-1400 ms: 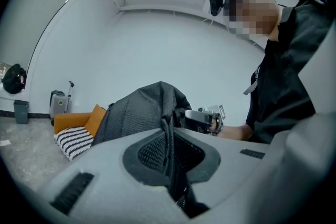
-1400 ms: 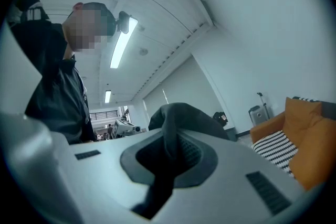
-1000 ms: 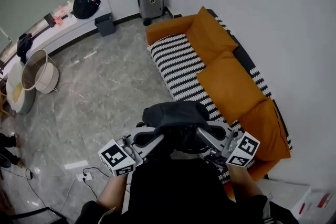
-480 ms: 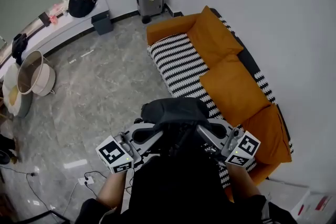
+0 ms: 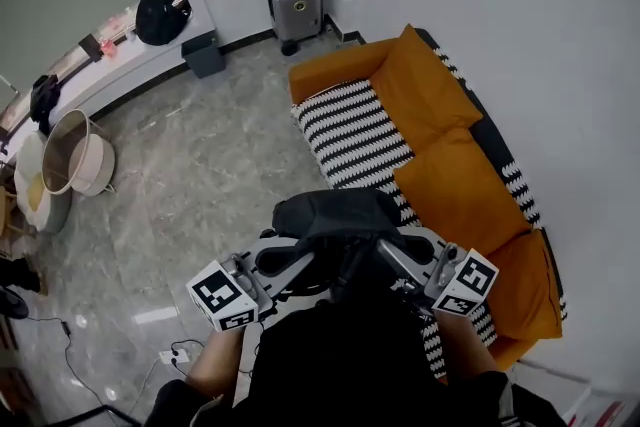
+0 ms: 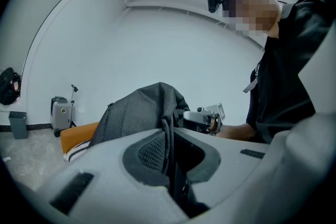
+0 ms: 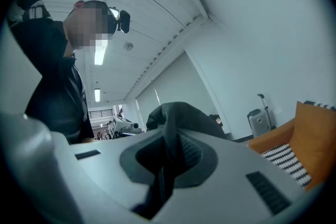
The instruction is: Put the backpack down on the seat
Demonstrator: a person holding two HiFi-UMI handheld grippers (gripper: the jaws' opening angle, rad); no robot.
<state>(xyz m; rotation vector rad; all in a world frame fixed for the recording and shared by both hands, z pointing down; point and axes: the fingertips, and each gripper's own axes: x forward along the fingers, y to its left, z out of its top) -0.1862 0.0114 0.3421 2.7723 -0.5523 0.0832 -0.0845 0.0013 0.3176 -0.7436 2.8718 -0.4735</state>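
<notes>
Backpack [image 5: 335, 215] clamped by left gripper [image 5: 292, 265] and right gripper [image 5: 392, 261], just beside sofa [image 5: 450, 185]; lowering onto seat [image 5: 352, 127] not yet done.

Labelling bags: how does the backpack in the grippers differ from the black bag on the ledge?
The backpack is dark grey and held up, pinched by the left gripper and right gripper; the black bag rests on the white ledge, untouched. The backpack is near the sofa, the black bag across the room. Both are dark.
</notes>
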